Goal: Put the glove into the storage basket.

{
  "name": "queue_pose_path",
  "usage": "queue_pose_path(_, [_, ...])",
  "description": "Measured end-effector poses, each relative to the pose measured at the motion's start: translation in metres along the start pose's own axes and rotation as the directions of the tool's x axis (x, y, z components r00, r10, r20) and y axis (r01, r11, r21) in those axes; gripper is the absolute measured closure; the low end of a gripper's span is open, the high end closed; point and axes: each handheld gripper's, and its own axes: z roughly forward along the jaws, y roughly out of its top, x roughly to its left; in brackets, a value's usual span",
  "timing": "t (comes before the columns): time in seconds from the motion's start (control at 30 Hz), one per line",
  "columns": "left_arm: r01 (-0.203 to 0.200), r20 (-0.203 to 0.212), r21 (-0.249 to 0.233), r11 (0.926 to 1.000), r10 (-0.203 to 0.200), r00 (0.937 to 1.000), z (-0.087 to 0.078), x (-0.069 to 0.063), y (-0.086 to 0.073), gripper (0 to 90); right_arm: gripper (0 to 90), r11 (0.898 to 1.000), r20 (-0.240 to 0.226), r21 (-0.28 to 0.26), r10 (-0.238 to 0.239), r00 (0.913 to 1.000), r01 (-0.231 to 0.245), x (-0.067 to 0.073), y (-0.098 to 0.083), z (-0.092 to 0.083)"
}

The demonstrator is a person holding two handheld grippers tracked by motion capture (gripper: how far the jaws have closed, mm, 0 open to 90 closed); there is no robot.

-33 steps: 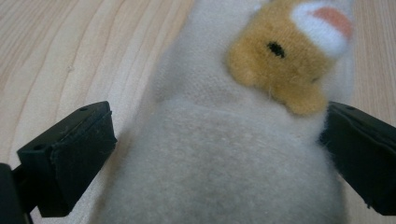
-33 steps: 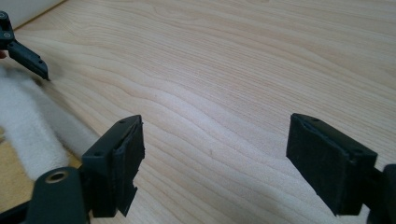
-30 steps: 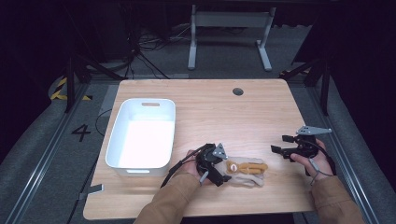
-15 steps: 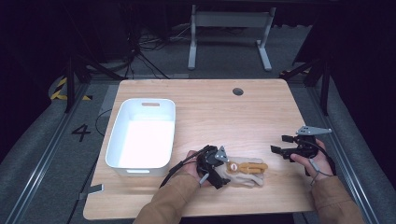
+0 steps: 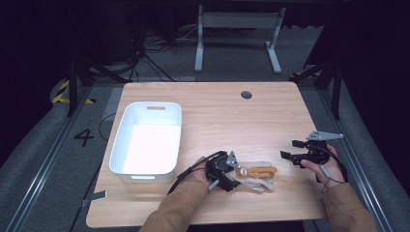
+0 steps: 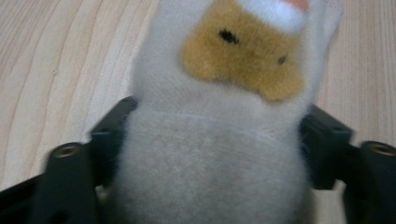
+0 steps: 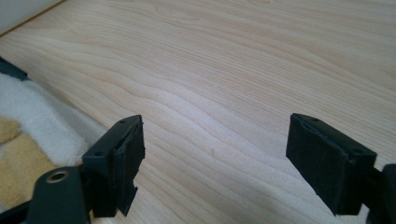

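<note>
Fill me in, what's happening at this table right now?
A person works two handheld grippers over a wooden table. The left gripper has just been closing its jaws around a cream and tan fuzzy sock, which lies between them near the front edge. The right gripper hovers open over bare wood, off to the side. A white bin sits nearby.

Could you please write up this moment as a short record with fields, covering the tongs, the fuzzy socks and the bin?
item in hand: fuzzy socks, cream with tan patches, lying on the table
left tongs: jaws have just been closing, now pressed on either side of the socks' cuff end
right tongs: open, nothing between the jaws, held just above bare wood to the right of the socks
white bin: on the table's left part, nothing visible inside
stage: socks gripped but not yet lifted
</note>
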Motion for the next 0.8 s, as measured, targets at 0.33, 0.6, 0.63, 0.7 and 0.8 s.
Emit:
queue_pose_path(0.33, [0.037,-0.04,0.026,0.999,-0.036,0.9986,-0.0037,-0.0025,0.0035,67.3,20.5,1.0,-0.007,-0.005,-0.001,1.0,0.001,0.0028,0.0012,0.0004])
queue_pose_path(0.6, [0.052,-0.029,0.013,0.9986,-0.052,0.9982,-0.0037,-0.001,0.0029,69.8,20.7,1.0,-0.004,0.001,0.002,1.0,-0.002,0.0014,0.0005,0.0007])
queue_pose_path(0.63, [0.053,-0.03,0.013,0.9985,-0.052,0.9982,-0.0037,-0.0011,0.0029,69.8,20.8,1.0,-0.005,0.001,0.005,1.0,-0.005,0.0013,0.0004,0.0006])
queue_pose_path(0.7, [0.054,-0.029,0.013,0.9985,-0.054,0.9981,-0.0037,-0.0013,0.0029,69.7,20.8,1.0,-0.003,0.002,0.008,1.0,-0.008,0.0008,0.0,0.0005])
queue_pose_path(0.8, [0.058,-0.035,0.017,0.9981,-0.058,0.9977,-0.0041,-0.0025,0.0034,69.7,21.0,1.0,-0.004,0.003,0.008,1.0,-0.008,0.0008,0.0,0.0001])
